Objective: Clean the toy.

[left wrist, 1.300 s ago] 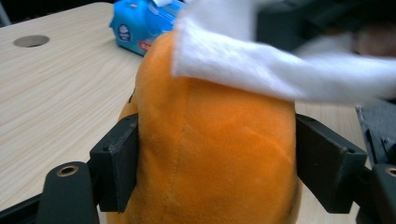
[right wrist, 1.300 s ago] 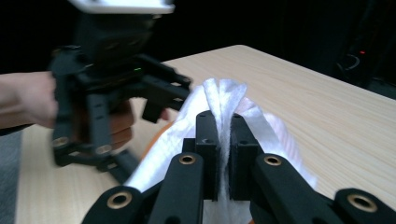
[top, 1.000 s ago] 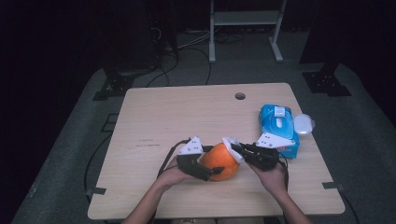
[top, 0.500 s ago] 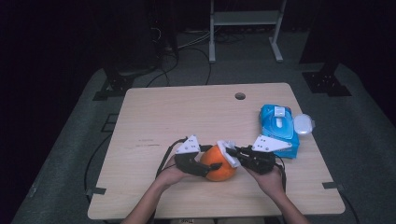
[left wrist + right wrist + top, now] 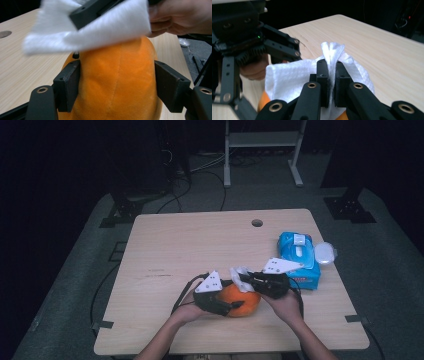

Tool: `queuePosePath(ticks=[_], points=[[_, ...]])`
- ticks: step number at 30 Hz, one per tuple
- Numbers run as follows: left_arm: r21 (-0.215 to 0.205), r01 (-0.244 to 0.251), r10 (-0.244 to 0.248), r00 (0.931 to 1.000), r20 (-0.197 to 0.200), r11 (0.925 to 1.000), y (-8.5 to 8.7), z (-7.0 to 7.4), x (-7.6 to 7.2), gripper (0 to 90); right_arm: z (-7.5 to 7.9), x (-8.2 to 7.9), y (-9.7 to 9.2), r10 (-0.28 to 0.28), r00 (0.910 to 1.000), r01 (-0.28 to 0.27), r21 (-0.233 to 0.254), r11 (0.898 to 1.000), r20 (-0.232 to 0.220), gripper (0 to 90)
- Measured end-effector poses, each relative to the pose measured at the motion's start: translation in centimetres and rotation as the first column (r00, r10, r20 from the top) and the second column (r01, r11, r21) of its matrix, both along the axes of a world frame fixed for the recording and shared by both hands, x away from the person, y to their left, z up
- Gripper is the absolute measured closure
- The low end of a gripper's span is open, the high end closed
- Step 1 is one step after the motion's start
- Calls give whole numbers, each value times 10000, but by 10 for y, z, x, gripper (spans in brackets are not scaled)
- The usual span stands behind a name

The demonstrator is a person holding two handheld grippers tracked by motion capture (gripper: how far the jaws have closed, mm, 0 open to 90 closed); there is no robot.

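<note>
L tool (image 5: 231,306), its jaws having just been closing, clamps the orange plush toy (image 5: 241,301) at the bench (image 5: 190,245) front edge, approx 6 o'clock. R tool (image 5: 244,278) pinches a white wipe (image 5: 238,272) atop the toy. Blue wipe pack (image 5: 299,260) sits at 3 o'clock.
</note>
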State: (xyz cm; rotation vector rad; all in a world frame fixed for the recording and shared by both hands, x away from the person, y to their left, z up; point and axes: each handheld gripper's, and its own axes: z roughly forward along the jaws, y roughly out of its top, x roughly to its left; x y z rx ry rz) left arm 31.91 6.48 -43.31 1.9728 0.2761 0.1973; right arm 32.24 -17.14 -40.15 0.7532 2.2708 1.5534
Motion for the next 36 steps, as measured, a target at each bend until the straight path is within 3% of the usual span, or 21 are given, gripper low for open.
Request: queuePosePath(ticks=[3,6,8,10,14,16,17,18,23,26,28,31,36], points=[[127,12,-13,10000,55,9999,-1,2,1,272,-2,-7,-17,-190,9998,190,22,9998,-36,840],[-35,-190,189,9997,-170,9998,2,1,4,268,-1,-14,-30,-99,9998,102,142,9998,-192,840],[-167,-323,317,9989,-352,9993,4,1,6,265,0,-22,-32,137,9996,-130,295,9995,-245,839],[-75,-296,294,9992,-274,9995,2,1,5,265,1,-27,-24,290,9996,-290,119,9995,-11,839],[129,-123,123,9999,5,9998,-2,1,2,276,8,-15,-4,549,9981,-553,133,9984,272,840],[125,-295,295,9996,-3,9995,1,2,2,282,6,-2,2,484,9986,-483,-65,9988,210,840],[-8,-346,346,9992,-194,9994,4,1,4,286,4,1,2,445,9989,-443,-88,9990,131,841],[-63,-329,327,9992,-230,9994,5,0,5,287,-2,4,-4,424,9989,-419,272,9988,-185,841],[-96,-327,324,9990,-296,9994,5,-1,7,287,-4,-8,-22,151,9996,-142,372,9992,-239,841],[-159,-446,439,9981,-429,9989,5,-1,9,284,2,-16,-17,399,9992,-397,414,9984,-33,841],[-158,-339,332,9984,-448,9993,5,-2,7,285,5,-17,-5,689,9974,-696,322,9971,216,841],[64,-271,273,9995,-183,9996,6,-1,4,293,3,-13,5,669,9974,-673,179,9976,253,842],[-114,-367,363,9988,-331,9993,10,0,10,310,-7,-1,-16,7,9998,6,603,9982,-214,842]])
